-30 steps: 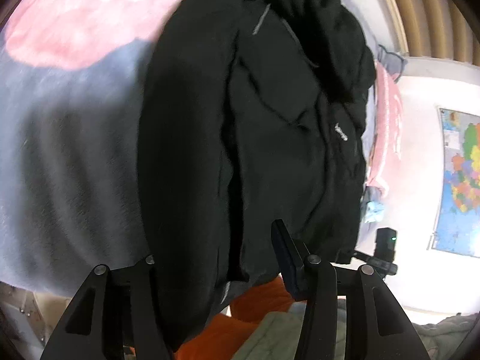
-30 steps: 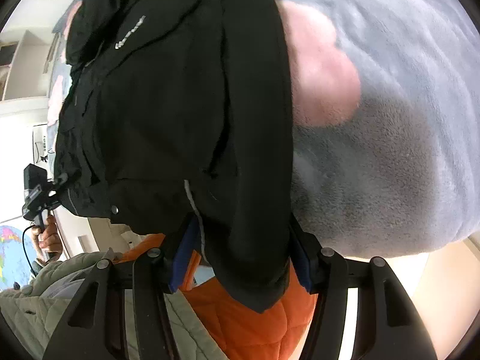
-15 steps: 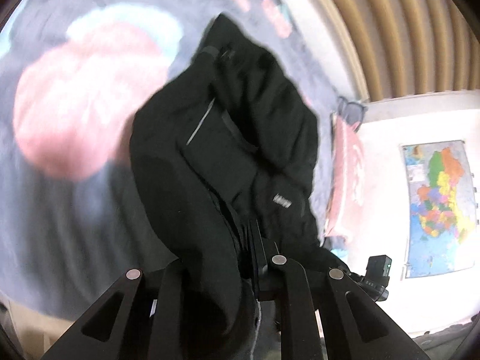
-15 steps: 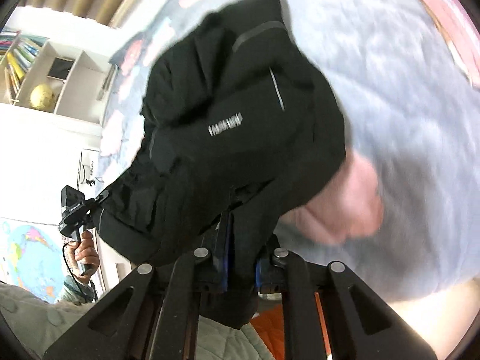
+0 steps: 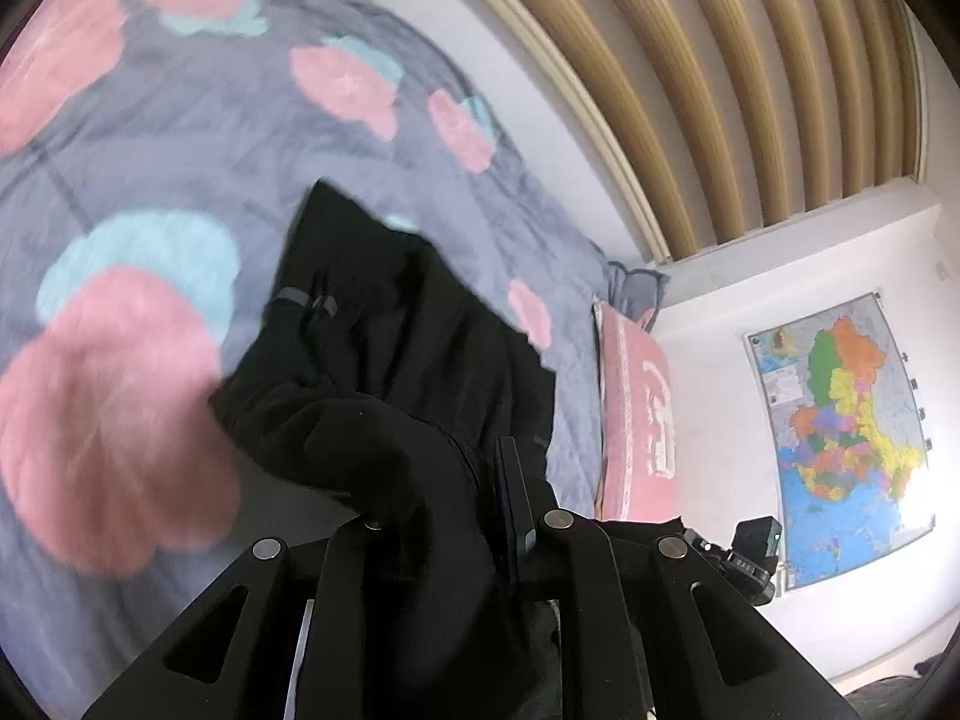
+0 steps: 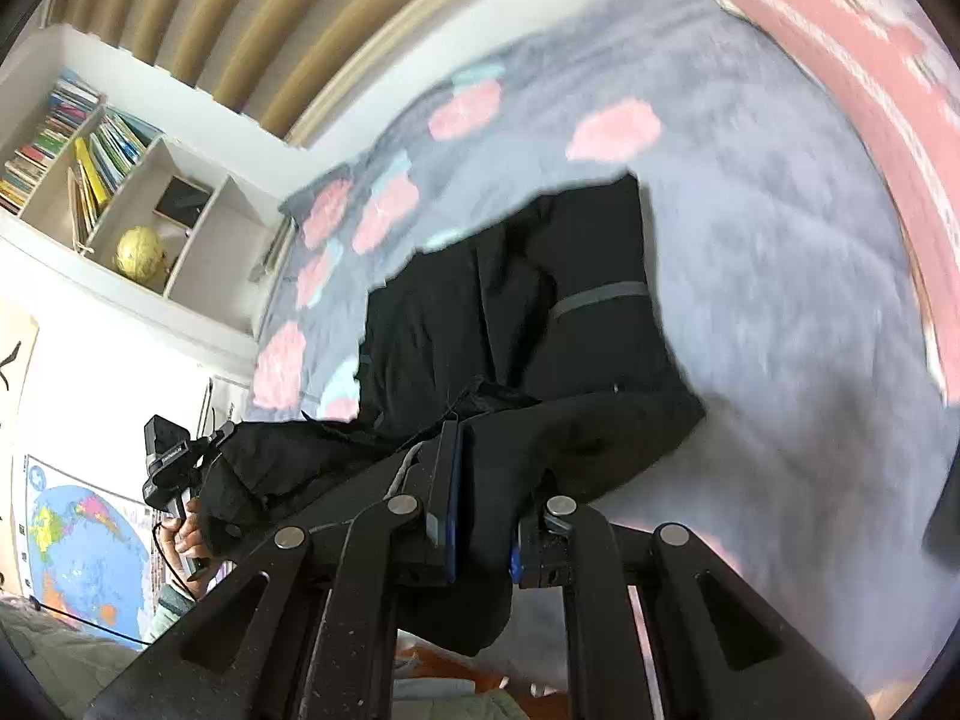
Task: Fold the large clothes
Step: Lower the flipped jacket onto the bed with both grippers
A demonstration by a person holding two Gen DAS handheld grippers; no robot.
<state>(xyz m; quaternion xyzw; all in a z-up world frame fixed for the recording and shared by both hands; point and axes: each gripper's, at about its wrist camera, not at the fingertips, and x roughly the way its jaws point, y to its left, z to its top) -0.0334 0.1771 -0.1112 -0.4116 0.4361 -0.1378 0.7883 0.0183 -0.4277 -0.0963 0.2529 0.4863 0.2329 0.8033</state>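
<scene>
While I hold both grippers up over it, the grey blanket (image 5: pixel 150 138) with its pink and teal blotches fills the left and upper part of the left wrist view and most of the right side of the right wrist view. The black jacket (image 5: pixel 384 360) comes next: its far end lies on the blanket at frame centre in both views, grey reflective strip showing, and the near end rises off the blanket to the tongs at the bottom. In the left wrist view my left gripper (image 5: pixel 462 492) is clenched on a thick fold of jacket, fabric bunched between and over the fingers at lower centre. In the right wrist view my right gripper (image 6: pixel 486 516) is likewise clamped on jacket cloth, blue pads pressing a fold at lower centre. Slatted wood headboard (image 5: pixel 690 78) curves across the upper right of the left view. Pink pillow (image 5: pixel 642 414) stands at the blanket's right edge, centre right. Wall map (image 5: pixel 840 438) is at right. White bookshelf (image 6: pixel 102 180) with books and a gold globe (image 6: pixel 139 252) is upper left in the right view. A hand (image 6: pixel 189 534) gripping the other handle sits lower left there.
</scene>
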